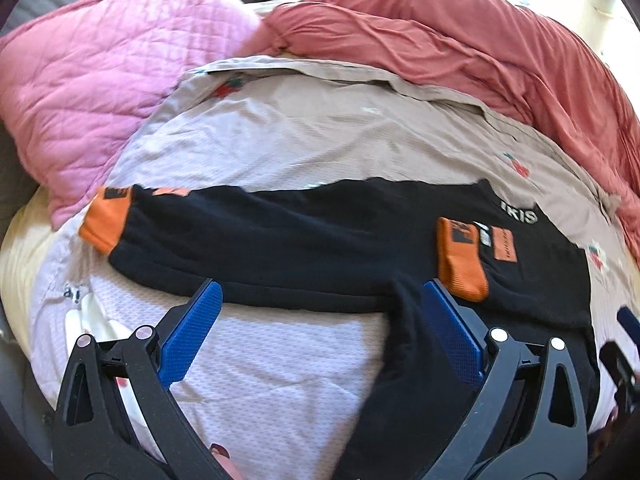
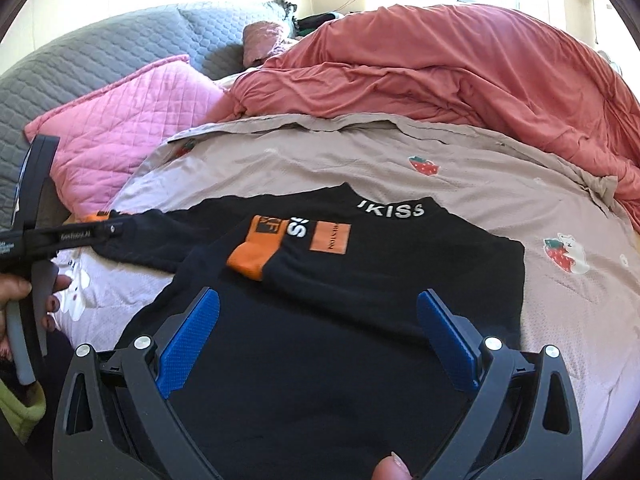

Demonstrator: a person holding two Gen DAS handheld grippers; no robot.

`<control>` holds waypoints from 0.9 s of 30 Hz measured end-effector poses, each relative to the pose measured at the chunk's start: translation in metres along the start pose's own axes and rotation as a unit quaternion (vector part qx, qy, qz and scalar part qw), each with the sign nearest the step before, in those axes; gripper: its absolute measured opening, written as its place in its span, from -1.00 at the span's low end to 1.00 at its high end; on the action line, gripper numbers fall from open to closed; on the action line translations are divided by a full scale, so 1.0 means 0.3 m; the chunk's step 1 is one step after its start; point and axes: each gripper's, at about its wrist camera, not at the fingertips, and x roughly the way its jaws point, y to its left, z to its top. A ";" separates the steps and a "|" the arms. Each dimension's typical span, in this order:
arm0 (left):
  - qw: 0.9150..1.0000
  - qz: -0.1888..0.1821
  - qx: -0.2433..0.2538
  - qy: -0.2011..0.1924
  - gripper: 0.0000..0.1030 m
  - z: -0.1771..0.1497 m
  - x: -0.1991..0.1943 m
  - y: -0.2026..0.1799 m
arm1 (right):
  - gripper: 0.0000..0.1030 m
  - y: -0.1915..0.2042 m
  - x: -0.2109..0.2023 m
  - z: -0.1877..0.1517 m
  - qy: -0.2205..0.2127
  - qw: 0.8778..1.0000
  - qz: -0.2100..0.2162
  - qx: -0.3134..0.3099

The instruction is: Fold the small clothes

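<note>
A small black long-sleeved shirt with orange cuffs lies flat on the bed, its collar lettering away from me. One sleeve is folded across the chest, ending in an orange cuff. The other sleeve stretches out left to its cuff. My left gripper is open at the shirt's near edge below the outstretched sleeve, holding nothing. My right gripper hangs open over the shirt, above its lower body, also holding nothing. A hand holds the left tool's handle.
A beige strawberry-print sheet covers the bed under the shirt. A pink quilted pillow lies at the back left. A bunched coral duvet runs along the back and right. A grey quilted cover is behind the pillow.
</note>
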 end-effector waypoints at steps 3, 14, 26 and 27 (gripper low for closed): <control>1.000 0.003 -0.014 -0.003 0.83 0.007 0.003 0.046 | 0.91 0.054 0.006 0.006 0.002 1.000 -0.008 -0.018; 0.997 0.041 -0.060 -0.027 0.83 0.021 -0.010 0.244 | 0.91 0.293 0.061 0.033 0.028 0.998 0.027 -0.054; 0.989 0.073 -0.120 -0.036 0.83 0.024 -0.001 0.451 | 0.91 0.494 0.135 0.061 0.054 0.994 0.053 -0.077; 0.989 0.073 -0.125 -0.036 0.83 0.021 0.000 0.464 | 0.91 0.517 0.142 0.061 0.057 0.993 0.054 -0.084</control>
